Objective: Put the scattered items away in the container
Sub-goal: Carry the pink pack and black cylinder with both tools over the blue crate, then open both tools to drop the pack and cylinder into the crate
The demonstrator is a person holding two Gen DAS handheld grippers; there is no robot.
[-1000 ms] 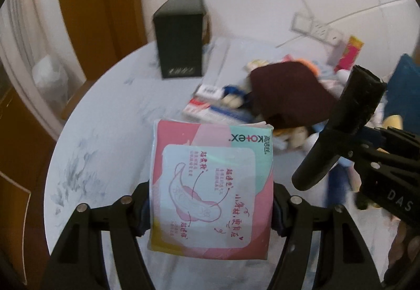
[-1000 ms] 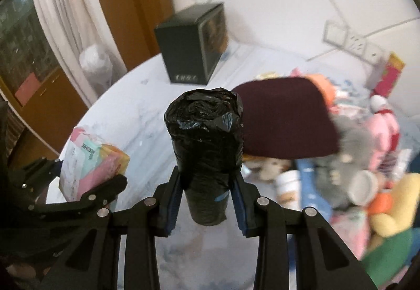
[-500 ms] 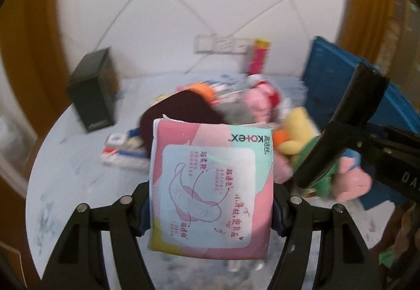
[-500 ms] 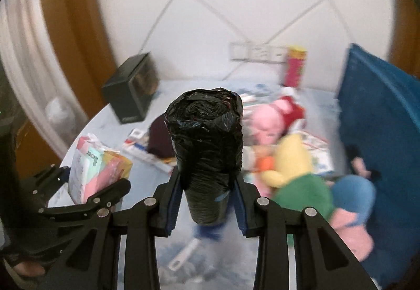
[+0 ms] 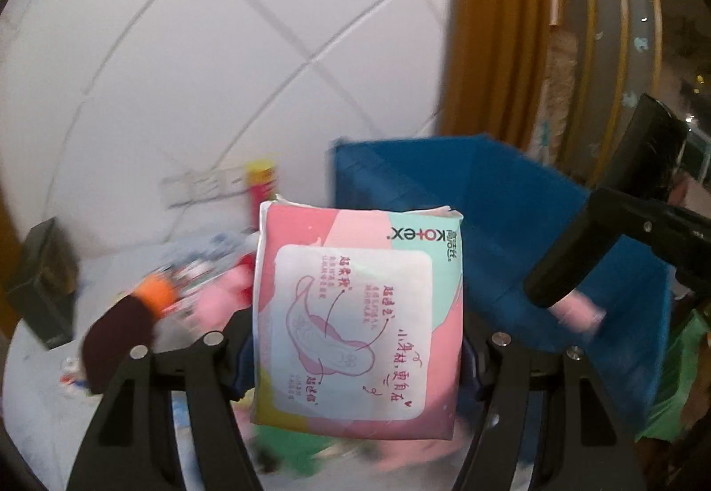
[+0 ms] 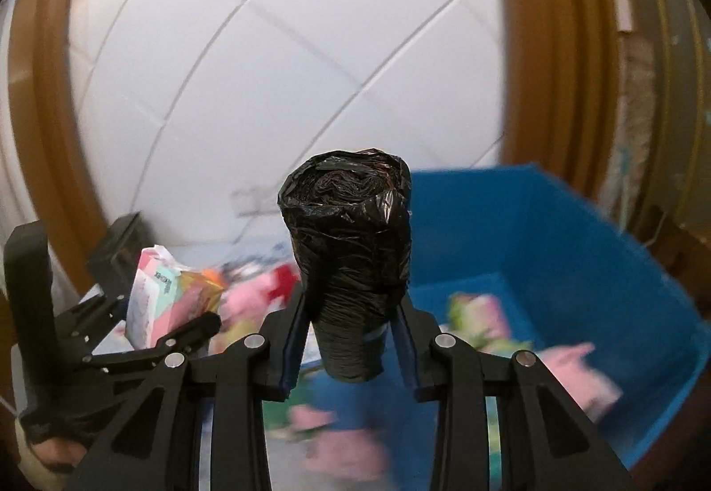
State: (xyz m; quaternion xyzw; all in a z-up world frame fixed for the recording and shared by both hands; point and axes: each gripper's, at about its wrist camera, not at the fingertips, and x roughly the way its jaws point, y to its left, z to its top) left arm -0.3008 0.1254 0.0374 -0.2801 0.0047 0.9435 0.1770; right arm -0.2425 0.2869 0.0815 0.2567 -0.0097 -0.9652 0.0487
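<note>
The left gripper squeezes a soft, flat pink pad packet; the right gripper squeezes a crinkly black bag roll; both float beside the blue cloth box.

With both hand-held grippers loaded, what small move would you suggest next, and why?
Probably carry the right hand-held gripper forward over the blue bin before letting go: it is shut on the black bag roll, and the bin's open mouth lies just ahead to its right.
</note>
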